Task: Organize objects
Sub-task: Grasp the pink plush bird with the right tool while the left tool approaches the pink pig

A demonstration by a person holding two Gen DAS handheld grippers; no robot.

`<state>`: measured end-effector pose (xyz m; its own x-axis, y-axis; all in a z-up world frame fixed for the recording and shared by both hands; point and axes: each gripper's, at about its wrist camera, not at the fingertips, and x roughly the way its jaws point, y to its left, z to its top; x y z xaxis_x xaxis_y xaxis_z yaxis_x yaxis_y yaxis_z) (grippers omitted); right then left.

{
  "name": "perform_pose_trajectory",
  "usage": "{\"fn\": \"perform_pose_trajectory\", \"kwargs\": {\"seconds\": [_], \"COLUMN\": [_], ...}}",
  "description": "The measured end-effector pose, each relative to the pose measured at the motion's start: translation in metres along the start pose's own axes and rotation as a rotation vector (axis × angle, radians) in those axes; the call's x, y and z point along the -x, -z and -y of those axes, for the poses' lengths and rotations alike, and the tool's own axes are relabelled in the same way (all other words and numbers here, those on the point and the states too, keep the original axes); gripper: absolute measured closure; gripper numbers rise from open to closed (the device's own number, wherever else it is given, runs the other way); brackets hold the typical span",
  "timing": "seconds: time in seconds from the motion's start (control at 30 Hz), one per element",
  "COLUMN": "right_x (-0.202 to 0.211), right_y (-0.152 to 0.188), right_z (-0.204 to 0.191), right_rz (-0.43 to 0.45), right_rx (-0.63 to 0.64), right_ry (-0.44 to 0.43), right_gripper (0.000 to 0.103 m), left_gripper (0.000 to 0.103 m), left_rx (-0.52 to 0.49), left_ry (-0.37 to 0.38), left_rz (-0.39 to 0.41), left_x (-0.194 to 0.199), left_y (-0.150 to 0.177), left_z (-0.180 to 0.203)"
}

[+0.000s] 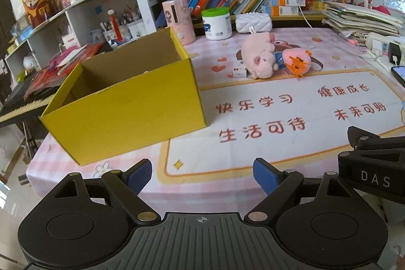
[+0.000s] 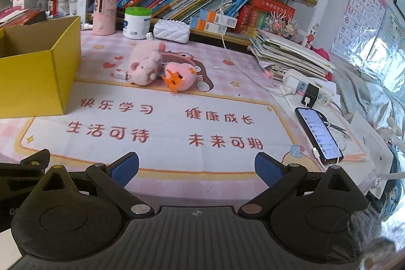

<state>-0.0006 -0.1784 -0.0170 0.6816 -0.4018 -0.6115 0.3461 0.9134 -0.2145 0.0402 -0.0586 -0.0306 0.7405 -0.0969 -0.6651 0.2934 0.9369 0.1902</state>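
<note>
Plush toys: a pale pink pig plush and a pink round plush with orange trim are lying touching each other at centre frame, well apart from both grippers, so apparently awaiting pickup.
Small white box: is sitting half tucked under the pig plush.
Yellow cardboard box: is standing open-topped at left of frame, probably as the collecting bin; contents mostly hidden.
Left hand-held gripper: is hovering low at bottom frame, spread wide, holding nothing.
Right hand-held gripper: is likewise spread wide and holding nothing, facing the plush toys.
Surface: is carrying a printed pink mat.
Phone: is charging at right, so better left alone.
</note>
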Motion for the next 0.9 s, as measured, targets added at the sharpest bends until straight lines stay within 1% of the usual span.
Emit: {"fn": "perform_pose_trajectory", "kwargs": {"seconds": [0.3,0.5,0.67,0.8,0.9], "right_x": [-0.032,-0.058,-0.082,-0.099,-0.112], "right_y": [-0.015,-0.033,-0.051,-0.066,-0.075], "right_z": [0.017,0.034,0.046,0.057,0.065], "right_rz": [-0.010,-0.010,0.001,0.022,0.031], "right_rx": [0.005,-0.006,-0.004,-0.006,-0.006], "right_ry": [-0.017,-0.033,-0.070,-0.101,-0.142], "right_gripper": [0.004,0.004,0.004,0.004,0.005], "left_gripper": [0.014,0.014,0.014,0.014,0.014], "left_rx": [0.008,0.011,0.034,0.052,0.069], "left_ry": [-0.005,-0.010,-0.021,-0.026,-0.031], "left_rz": [-0.010,-0.002,-0.003,0.016,0.027], "left_x": [-0.023,-0.038,-0.051,-0.056,-0.060], "left_y": [-0.021,-0.042,-0.060,-0.074,-0.082], "left_z": [0.022,0.038,0.047,0.057,0.063]}}
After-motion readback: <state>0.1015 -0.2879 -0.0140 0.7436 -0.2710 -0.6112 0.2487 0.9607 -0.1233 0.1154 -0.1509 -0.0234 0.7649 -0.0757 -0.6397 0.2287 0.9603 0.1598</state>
